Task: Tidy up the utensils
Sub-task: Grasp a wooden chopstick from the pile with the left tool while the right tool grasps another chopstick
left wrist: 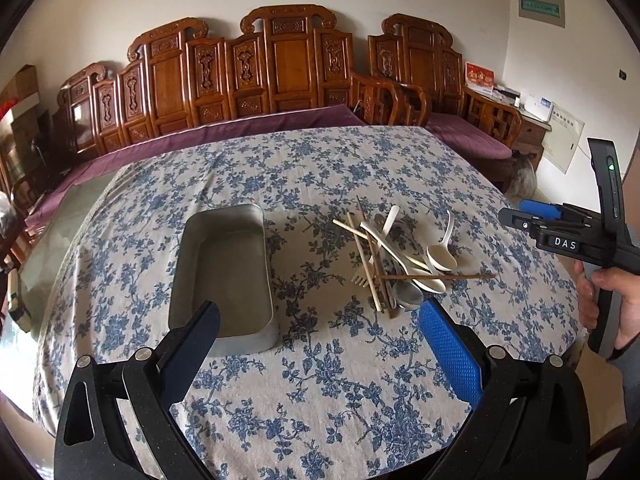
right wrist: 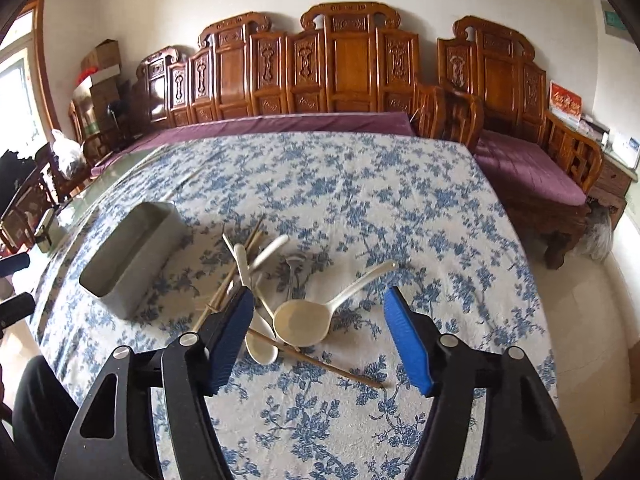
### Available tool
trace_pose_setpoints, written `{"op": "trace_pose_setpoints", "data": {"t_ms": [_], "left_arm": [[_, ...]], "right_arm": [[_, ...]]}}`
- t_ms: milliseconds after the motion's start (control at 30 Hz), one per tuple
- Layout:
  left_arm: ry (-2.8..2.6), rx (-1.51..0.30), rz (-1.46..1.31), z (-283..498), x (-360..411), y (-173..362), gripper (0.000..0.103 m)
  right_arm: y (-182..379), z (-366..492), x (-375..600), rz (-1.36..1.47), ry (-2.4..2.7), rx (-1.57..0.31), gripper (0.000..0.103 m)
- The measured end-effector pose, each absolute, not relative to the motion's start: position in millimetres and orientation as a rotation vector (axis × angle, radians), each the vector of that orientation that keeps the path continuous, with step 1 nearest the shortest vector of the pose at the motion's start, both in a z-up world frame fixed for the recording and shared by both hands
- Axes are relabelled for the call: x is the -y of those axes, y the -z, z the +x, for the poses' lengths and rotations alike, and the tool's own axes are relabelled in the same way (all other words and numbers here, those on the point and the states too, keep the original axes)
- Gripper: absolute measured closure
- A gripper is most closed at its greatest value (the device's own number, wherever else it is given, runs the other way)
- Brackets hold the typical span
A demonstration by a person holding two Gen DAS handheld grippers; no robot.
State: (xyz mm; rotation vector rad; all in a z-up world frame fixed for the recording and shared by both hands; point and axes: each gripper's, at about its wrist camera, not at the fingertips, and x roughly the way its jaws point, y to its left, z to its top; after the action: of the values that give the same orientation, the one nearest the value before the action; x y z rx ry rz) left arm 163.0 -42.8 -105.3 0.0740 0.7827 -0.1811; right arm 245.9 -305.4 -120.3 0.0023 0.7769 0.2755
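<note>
Just starting; right gripper wide apart, holding nothing, over the big white spoon in the messy pile; left gripper wide too, by the empty metal tin; next, pinch one spoon, lift into tin.

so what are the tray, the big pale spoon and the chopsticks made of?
Tray: looks like dull grey metal, matte brushed sheen, thin rolled rim.
Big spoon: cream, smooth, opaque; plastic or melamine probably, ceramic not ruled out.
Chopsticks: wood or bamboo by their tan and brown matte tones.
</note>
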Motion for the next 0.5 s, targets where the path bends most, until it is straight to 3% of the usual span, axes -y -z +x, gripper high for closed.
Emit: {"op": "trace_pose_setpoints", "data": {"t_ms": [333,500], "left_arm": [[0.237,-0.873,0.090,186,72,140,0.017],[0.244,-0.905,0.106,193,82,152,0.018]], "right_arm": [[196,263,295,-0.078,-0.395,-0.929,0.053],[216,272,287,-0.104,-0.448,-0.978,0.053]]}}
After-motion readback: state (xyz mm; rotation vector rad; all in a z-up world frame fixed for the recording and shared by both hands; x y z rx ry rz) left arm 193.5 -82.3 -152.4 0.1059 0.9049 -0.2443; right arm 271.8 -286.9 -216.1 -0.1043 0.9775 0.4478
